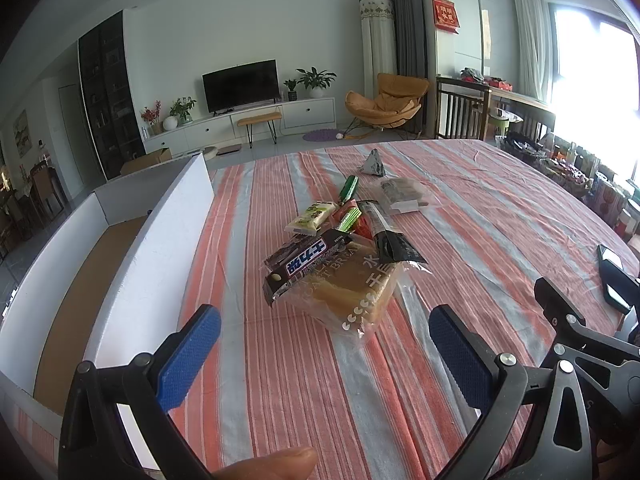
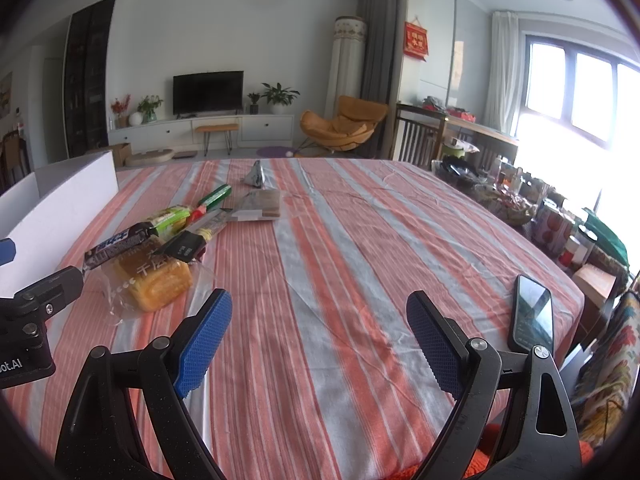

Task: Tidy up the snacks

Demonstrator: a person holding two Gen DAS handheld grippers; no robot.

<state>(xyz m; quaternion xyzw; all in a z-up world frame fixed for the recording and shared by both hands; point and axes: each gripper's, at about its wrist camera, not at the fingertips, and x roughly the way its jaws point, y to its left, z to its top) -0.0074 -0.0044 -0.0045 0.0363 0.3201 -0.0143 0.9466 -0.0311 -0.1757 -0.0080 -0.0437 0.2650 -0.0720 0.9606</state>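
Snacks (image 1: 340, 240) lie heaped on the striped cloth (image 1: 460, 208), and the bread pack (image 1: 352, 284) at the near end of the heap serves as the mark for everything else. A dark chocolate bar (image 1: 304, 260) rests across the bread's top left corner. A black sachet (image 1: 384, 236) lies across the bread's far right corner. Beyond the bread sit a pale green wafer pack (image 1: 312, 218) and a green stick pack (image 1: 347, 188). Farther beyond the bread lies a clear pack of brown bars (image 1: 404, 196), and past that stands a grey pyramid pack (image 1: 374, 164).

Left of the bread stands a white box (image 1: 168, 240), open at the top, its brown floor bare where it shows.

Left gripper (image 1: 324, 356) hovers just short of the bread, fingers wide apart, nothing between them. A fingertip (image 1: 268, 464) shows at the bottom edge of that view.

Right gripper (image 2: 320, 340) hangs to the right of the bread over bare cloth, fingers likewise spread and empty. A phone (image 2: 534, 316) lies well to the right of the bread, near the table edge.
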